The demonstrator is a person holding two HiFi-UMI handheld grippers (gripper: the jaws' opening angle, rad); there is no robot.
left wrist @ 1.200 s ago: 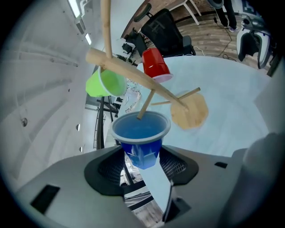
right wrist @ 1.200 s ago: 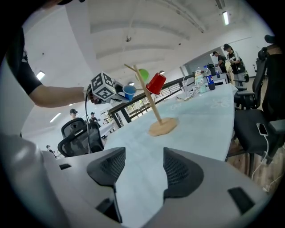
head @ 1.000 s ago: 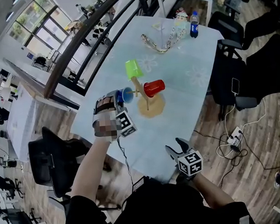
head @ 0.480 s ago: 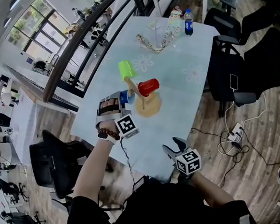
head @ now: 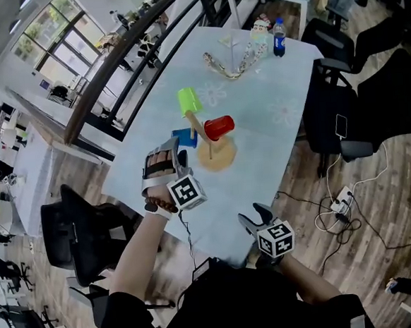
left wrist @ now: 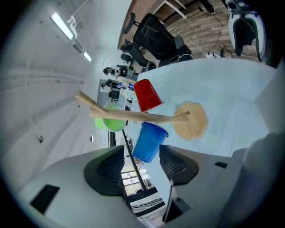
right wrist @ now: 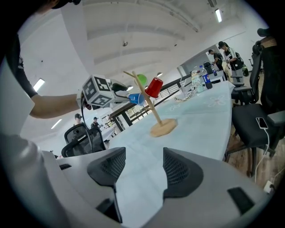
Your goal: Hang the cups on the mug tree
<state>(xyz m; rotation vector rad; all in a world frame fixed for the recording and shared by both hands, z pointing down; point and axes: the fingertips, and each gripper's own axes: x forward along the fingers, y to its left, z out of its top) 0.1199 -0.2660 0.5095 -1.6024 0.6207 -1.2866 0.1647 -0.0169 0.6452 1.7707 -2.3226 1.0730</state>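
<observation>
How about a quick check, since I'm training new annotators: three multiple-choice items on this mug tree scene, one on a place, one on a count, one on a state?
1. Where is the blue cup?
A. on the floor
B. hung on the mug tree
C. on a chair

2. How many cups hang on the mug tree?
A. one
B. two
C. three

3. How do the left gripper's jaws stand?
A. shut on the blue cup
B. apart
C. shut on nothing

Key:
1 B: it hangs from a peg, just ahead of the jaws.
2 C: the green cup, red cup and blue cup each sit on a peg.
3 B: the left gripper view shows its pads apart, touching nothing.
</observation>
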